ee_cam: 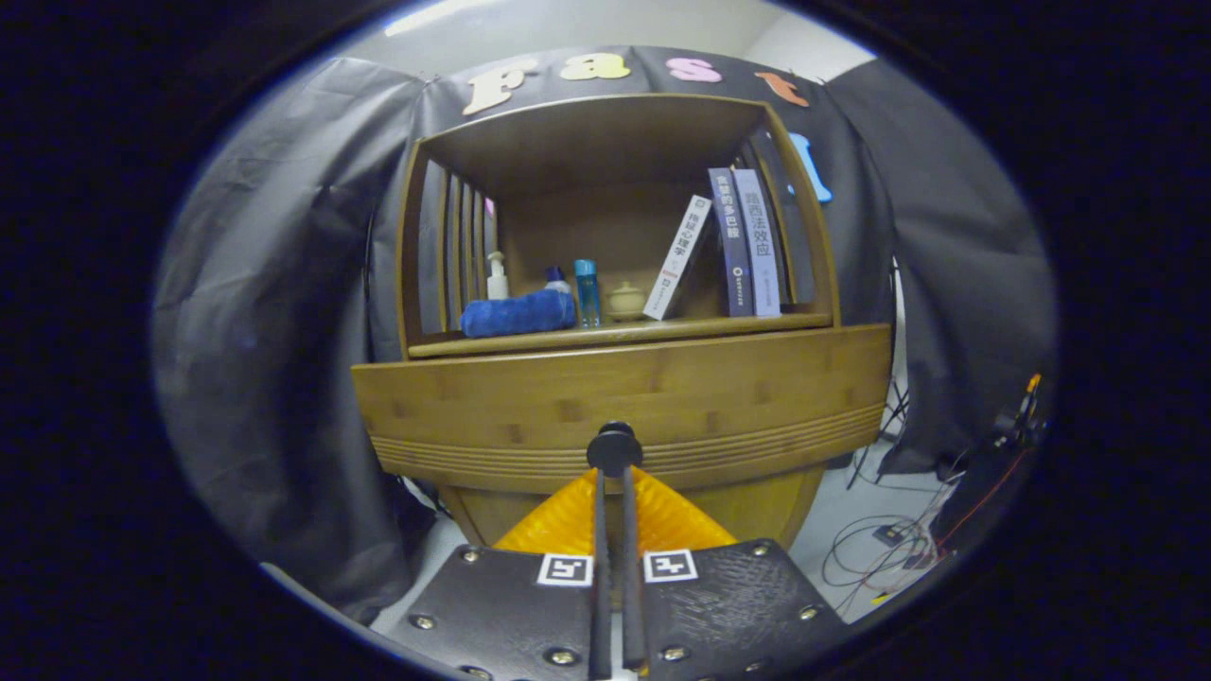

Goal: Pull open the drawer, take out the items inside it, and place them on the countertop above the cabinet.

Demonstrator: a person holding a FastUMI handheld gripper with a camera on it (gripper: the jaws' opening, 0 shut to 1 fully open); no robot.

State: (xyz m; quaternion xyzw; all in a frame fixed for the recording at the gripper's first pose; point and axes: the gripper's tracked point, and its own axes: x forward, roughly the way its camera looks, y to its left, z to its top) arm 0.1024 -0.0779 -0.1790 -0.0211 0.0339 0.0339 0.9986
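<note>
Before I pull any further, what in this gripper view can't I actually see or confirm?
- Drawer contents: hidden behind its front panel, gripper view.
- Whether the drawer is open at all: the head-on angle doesn't tell.
- Grip on the knob: the gripper fingers sit nearly together at the knob, but pad contact is hidden.
- Countertop: seen nearly edge-on; the blue towel, bottles and books partly cover it.
- Book titles: too small.

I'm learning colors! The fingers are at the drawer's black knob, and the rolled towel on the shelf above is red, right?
Not quite. The gripper view shows the rolled towel is blue, not red. The fingers do sit closed at the drawer's black knob.
</note>
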